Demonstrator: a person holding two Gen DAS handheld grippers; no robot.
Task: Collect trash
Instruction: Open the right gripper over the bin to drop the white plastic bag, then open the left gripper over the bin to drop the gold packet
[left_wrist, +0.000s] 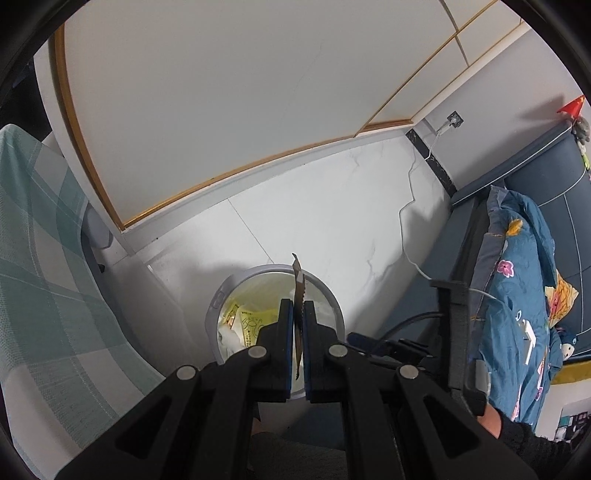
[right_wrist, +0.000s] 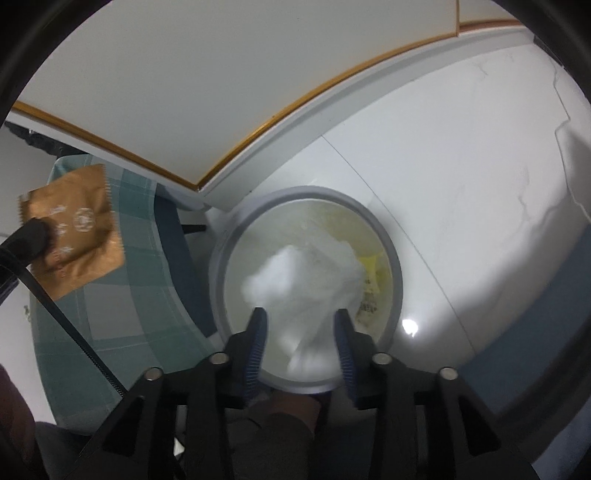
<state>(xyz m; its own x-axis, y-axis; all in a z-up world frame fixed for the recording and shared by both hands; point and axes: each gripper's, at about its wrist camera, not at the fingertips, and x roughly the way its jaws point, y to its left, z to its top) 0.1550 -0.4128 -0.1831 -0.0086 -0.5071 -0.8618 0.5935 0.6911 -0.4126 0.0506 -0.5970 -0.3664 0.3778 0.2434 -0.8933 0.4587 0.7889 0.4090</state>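
Above the round grey-rimmed bin (right_wrist: 392, 254), the left gripper (left_wrist: 298, 314) pinched a thin, light brown foil wrapper (left_wrist: 298, 291) edge-on, while the right gripper (right_wrist: 301, 317), fingers apart, straddled soft, crushable white tissue (right_wrist: 295, 280).

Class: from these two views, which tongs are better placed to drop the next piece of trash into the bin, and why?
Left. The left tongs are shut on the brown wrapper at the bin. The right tongs are open above it, with white tissue blurred between them.

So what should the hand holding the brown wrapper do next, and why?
Probably open the left gripper and let go. It is shut on the brown wrapper, which the left wrist view shows hanging over the trash bin. The open right gripper has white tissue blurred between its fingers, over the same bin.
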